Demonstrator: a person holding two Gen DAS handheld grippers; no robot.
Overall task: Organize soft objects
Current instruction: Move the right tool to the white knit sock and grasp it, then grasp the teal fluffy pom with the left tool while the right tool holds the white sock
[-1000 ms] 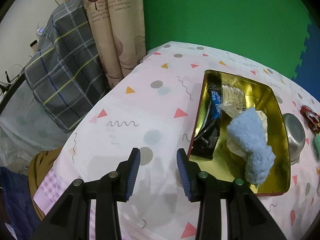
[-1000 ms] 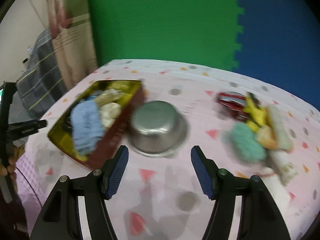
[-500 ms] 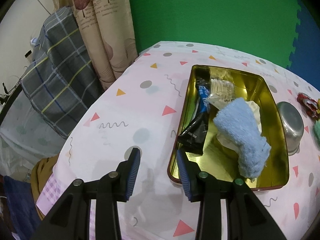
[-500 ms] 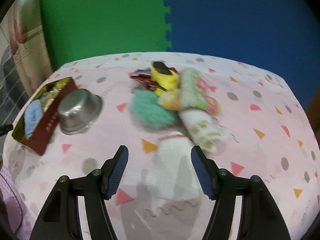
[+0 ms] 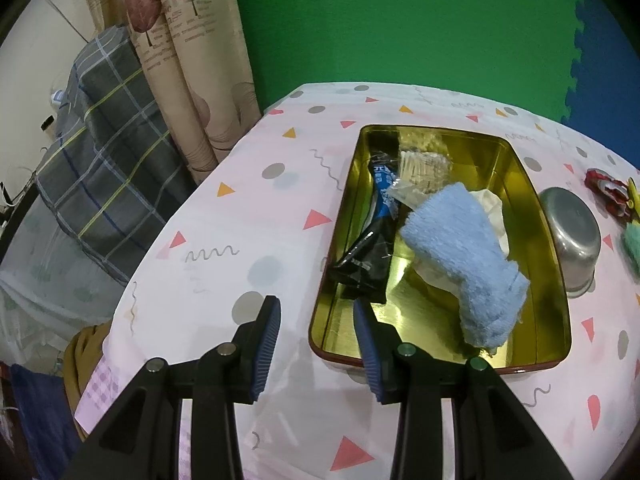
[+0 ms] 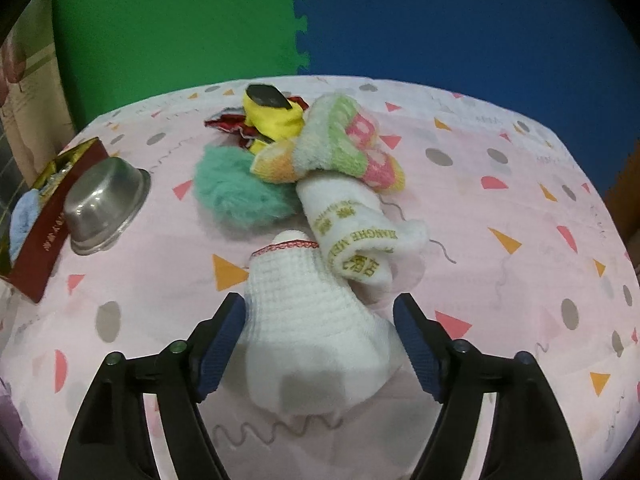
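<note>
My right gripper [image 6: 320,306] hangs low over a white waffle-knit cloth [image 6: 304,320] with a red hem. Its jaws are opening with the cloth between them, and the pads do not press it. Behind it lie a rolled white towel [image 6: 352,232] with gold lettering, a teal fluffy piece [image 6: 236,188], a pastel striped towel [image 6: 340,148] and a yellow item [image 6: 272,116]. My left gripper [image 5: 315,308] stands open and empty over the near left corner of the gold tin [image 5: 532,184]. The tin holds a blue towel [image 5: 460,248], a cream cloth [image 5: 492,208] and packets.
An upturned steel bowl [image 5: 572,236] stands against the tin's right side. A red wrapper [image 6: 228,124] lies behind the pile. Left of the table hang a curtain [image 5: 192,80] and a plaid cover [image 5: 104,152]. The table edge runs close on the left.
The right view swung from the bowl and tin to the soft pile and sank; the white cloth now sits between its wider jaws. The left gripper drifted over the tin's near corner.
</note>
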